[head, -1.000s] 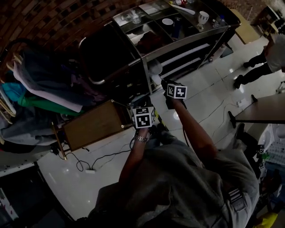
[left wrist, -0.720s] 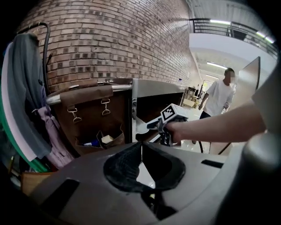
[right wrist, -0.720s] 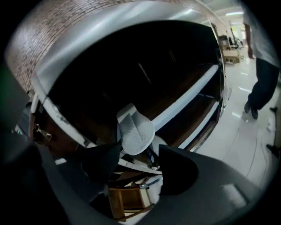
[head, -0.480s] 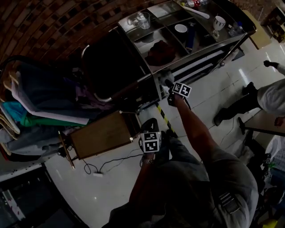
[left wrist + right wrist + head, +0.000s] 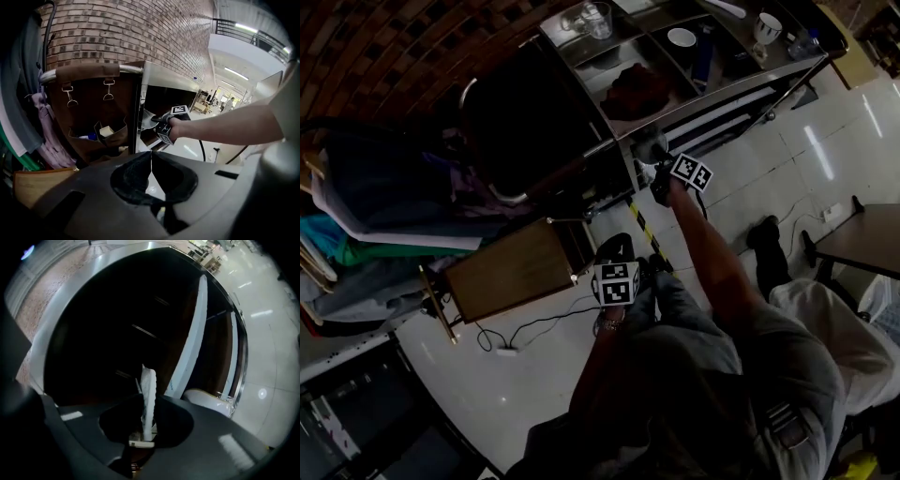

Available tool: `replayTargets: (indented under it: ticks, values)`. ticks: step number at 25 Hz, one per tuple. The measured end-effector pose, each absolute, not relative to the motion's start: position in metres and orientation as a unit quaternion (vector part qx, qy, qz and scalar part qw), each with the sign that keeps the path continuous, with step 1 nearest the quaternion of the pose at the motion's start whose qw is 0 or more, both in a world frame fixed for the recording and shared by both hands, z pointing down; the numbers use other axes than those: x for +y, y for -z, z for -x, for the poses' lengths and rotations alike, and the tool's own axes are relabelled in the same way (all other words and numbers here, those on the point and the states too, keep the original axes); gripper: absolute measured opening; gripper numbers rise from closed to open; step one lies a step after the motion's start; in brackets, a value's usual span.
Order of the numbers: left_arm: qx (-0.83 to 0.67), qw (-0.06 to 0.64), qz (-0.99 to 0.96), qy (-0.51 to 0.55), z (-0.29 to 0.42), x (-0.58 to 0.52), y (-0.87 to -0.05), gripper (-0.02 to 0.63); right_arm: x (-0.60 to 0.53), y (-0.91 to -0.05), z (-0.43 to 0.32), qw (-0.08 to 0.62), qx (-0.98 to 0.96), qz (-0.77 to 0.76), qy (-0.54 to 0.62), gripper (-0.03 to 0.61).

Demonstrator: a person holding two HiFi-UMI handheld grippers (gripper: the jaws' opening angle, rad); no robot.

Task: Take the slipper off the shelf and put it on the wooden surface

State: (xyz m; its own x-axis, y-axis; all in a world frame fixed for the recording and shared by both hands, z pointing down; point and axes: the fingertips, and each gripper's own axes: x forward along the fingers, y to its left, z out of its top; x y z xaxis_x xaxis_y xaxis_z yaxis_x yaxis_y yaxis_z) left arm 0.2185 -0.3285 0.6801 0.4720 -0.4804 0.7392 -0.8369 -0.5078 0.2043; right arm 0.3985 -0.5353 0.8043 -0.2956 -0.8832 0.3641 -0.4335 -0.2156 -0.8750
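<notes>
R hand-held gripper (image 5: 149, 401): jaws closing on the slipper (image 5: 149, 380). It stands edge-on btwn the pads, its white ribbed edge sticking up past the tips. Pads sit against it on both sides, so it's grasping the slipper. The slipper is at the low level of the metal shelf (image 5: 724, 82), in the dark opening straight ahead of this gripper. It's well apart from the wooden worktop (image 5: 508, 272).

Just right of the R gripper lies a second pale rounded item (image 5: 208, 401), poss. another slipper; can't tell for sure. A white rail (image 5: 190, 343) rises beside it. Beyond and above the gripper, on the shelf's upper levels: a dark-red cloth item (image 5: 633, 89), glass jug (image 5: 589, 17), white dish (image 5: 682, 37) and cup (image 5: 766, 26).

L hand-held gripper (image 5: 151, 164): clenched, jaws meeting on a thin seam, nothing btwn them. It's held close to the person's body, behind and left of the R gripper. The wooden worktop is just to its left. Ahead of it hangs a brown bag (image 5: 89, 105) w/ metal clips, w/ a brick wall (image 5: 140, 33) beyond. Hanging clothes (image 5: 384, 206) are further left.

Below both is the pale glossy floor (image 5: 769, 159). A yellow-black tape stripe (image 5: 645, 234) runs btwn the two grippers, and a black cable (image 5: 530, 328) lies by the worktop.
</notes>
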Motion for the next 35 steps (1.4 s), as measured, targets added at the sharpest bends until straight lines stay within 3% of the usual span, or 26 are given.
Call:
replayTargets:
  ticks: [3, 8, 11, 21, 26, 35]
  values:
    - [-0.407, 0.277, -0.816, -0.302, -0.226, -0.336, -0.665, 0.008, -0.511, -0.777, -0.402, 0.158, 0.627, 0.568, 0.509, 0.055]
    - [-0.421, 0.255, -0.825, -0.278, -0.237, -0.349, -0.635, 0.008, -0.432, -0.723, -0.418, -0.024, 0.684, 0.619, 0.385, 0.052]
    - [-0.44, 0.254, -0.822, -0.257, -0.237, -0.361, -0.62, 0.008, -0.379, -0.7, -0.417, -0.087, 0.686, 0.635, 0.344, 0.052]
    - [-0.452, 0.243, -0.825, -0.237, -0.247, -0.322, -0.604, 0.008, -0.274, -0.685, -0.412, -0.086, 0.686, 0.648, 0.321, 0.052]
    - [-0.494, 0.245, -0.798, -0.241, -0.169, -0.291, -0.606, 0.008, -0.229, -0.678, -0.363, -0.094, 0.703, 0.633, 0.311, 0.052]
    - [-0.572, 0.246, -0.749, -0.224, 0.048, -0.212, -0.616, 0.008, -0.161, -0.669, -0.178, -0.144, 0.769, 0.563, 0.267, 0.052]
